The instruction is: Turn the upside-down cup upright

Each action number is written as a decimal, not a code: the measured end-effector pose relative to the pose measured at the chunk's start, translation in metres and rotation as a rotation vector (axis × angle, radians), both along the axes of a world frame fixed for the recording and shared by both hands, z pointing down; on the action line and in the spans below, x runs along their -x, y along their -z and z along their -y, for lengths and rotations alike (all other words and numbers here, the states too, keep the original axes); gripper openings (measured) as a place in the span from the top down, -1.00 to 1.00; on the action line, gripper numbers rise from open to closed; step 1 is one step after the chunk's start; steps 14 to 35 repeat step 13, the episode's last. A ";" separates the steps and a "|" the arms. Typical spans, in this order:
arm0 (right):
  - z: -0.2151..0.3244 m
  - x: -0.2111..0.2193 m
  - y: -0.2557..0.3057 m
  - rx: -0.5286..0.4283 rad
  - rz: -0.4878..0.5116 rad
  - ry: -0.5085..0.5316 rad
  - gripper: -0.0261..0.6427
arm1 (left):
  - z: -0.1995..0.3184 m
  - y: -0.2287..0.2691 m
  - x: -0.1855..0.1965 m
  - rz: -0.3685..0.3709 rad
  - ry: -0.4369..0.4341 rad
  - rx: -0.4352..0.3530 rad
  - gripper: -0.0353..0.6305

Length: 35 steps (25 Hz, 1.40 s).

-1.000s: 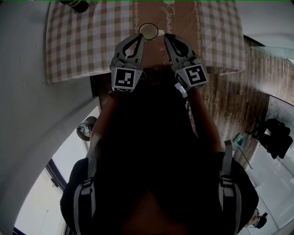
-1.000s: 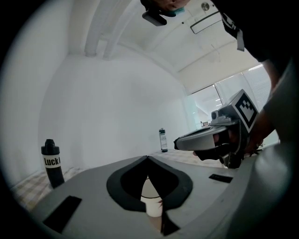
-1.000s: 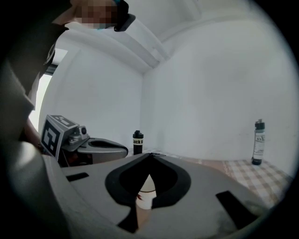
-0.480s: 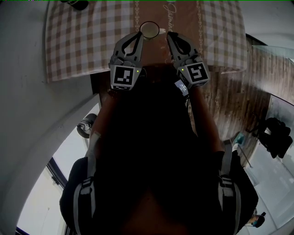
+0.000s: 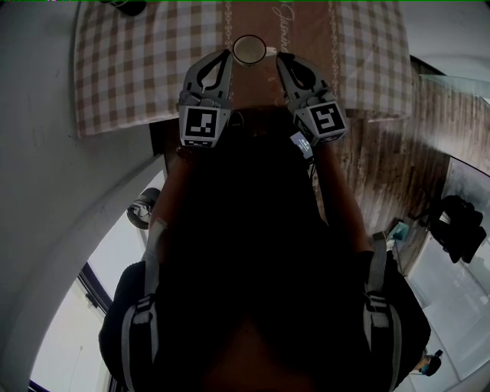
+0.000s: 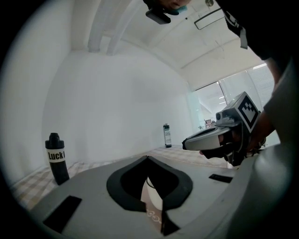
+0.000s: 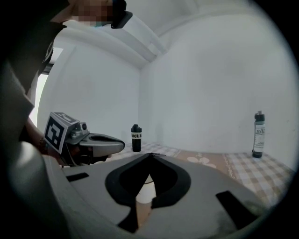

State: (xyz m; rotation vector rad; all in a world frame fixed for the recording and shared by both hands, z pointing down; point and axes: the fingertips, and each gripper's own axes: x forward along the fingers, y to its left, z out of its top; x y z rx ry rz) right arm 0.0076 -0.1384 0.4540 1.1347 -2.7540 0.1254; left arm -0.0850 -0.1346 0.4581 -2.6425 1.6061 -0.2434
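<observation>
A small white cup (image 5: 248, 50) stands on the brown runner of the checked tablecloth (image 5: 138, 69), seen from above as a round ring. My left gripper (image 5: 227, 54) is just left of it and my right gripper (image 5: 279, 58) just right of it, both shut and holding nothing, tips apart from the cup. In the left gripper view the shut jaws (image 6: 147, 158) meet in a point, and the cup (image 6: 152, 192) shows through the gap below them. The right gripper view has its shut jaws (image 7: 150, 154) over the same cup (image 7: 145, 189). Whether the cup is upside down I cannot tell.
A black bottle (image 6: 56, 158) stands at the table's far left corner (image 5: 126, 6), and it also shows as the black bottle (image 7: 136, 138) in the right gripper view. A slimmer bottle (image 7: 258, 134) stands far right. The table's near edge (image 5: 153, 122) is just below the grippers; white walls close behind.
The left gripper has drifted slightly left and up in the picture. Both grippers stay shut beside the cup, which has not moved.
</observation>
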 end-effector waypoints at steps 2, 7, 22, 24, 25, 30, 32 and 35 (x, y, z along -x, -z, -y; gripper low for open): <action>0.001 0.000 -0.004 0.008 -0.010 0.006 0.91 | 0.002 -0.002 0.003 -0.007 0.009 0.004 0.92; 0.004 0.003 -0.007 0.017 -0.015 0.018 0.91 | 0.006 -0.005 0.008 -0.011 0.021 0.012 0.92; 0.008 0.010 -0.006 0.033 0.003 0.007 0.91 | 0.007 -0.006 0.013 -0.024 0.015 0.016 0.92; 0.008 0.010 -0.006 0.033 0.003 0.007 0.91 | 0.007 -0.006 0.013 -0.024 0.015 0.016 0.92; 0.008 0.010 -0.006 0.033 0.003 0.007 0.91 | 0.007 -0.006 0.013 -0.024 0.015 0.016 0.92; 0.008 0.010 -0.006 0.033 0.003 0.007 0.91 | 0.007 -0.006 0.013 -0.024 0.015 0.016 0.92; 0.008 0.010 -0.006 0.033 0.003 0.007 0.91 | 0.007 -0.006 0.013 -0.024 0.015 0.016 0.92; 0.008 0.010 -0.006 0.033 0.003 0.007 0.91 | 0.007 -0.006 0.013 -0.024 0.015 0.016 0.92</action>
